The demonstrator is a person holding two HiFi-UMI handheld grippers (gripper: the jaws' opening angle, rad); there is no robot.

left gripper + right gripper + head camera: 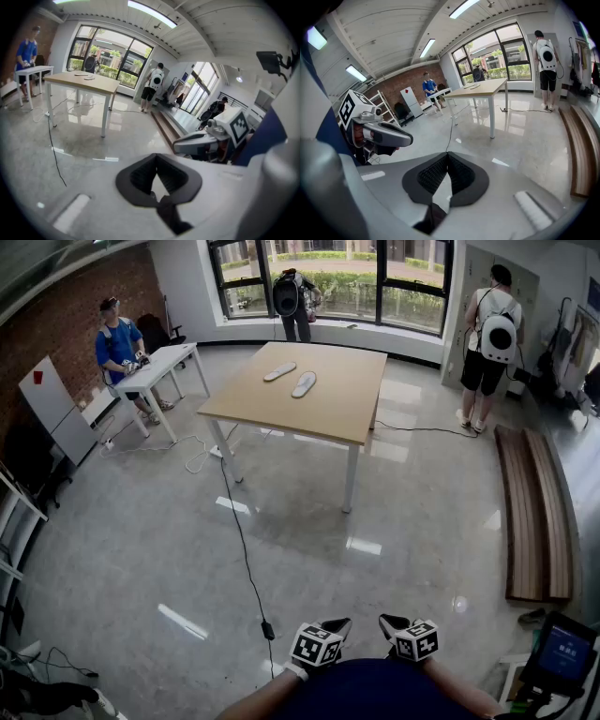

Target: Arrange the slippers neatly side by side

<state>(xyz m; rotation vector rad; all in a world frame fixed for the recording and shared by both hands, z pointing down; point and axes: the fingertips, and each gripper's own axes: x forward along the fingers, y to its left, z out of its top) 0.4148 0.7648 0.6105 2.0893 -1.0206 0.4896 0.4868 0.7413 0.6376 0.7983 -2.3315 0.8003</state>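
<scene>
Distant table point(342, 404) holds slippers point(304, 384); left tool point(156, 158), right tool point(447, 156) closed.

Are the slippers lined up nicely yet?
Not started. Done: nothing; the left slipper and right slipper lie staggered on the far table. In hand: nothing; the left gripper and right gripper are shut, empty, close to the person's body. Left: walk over and line them up side by side.
</scene>
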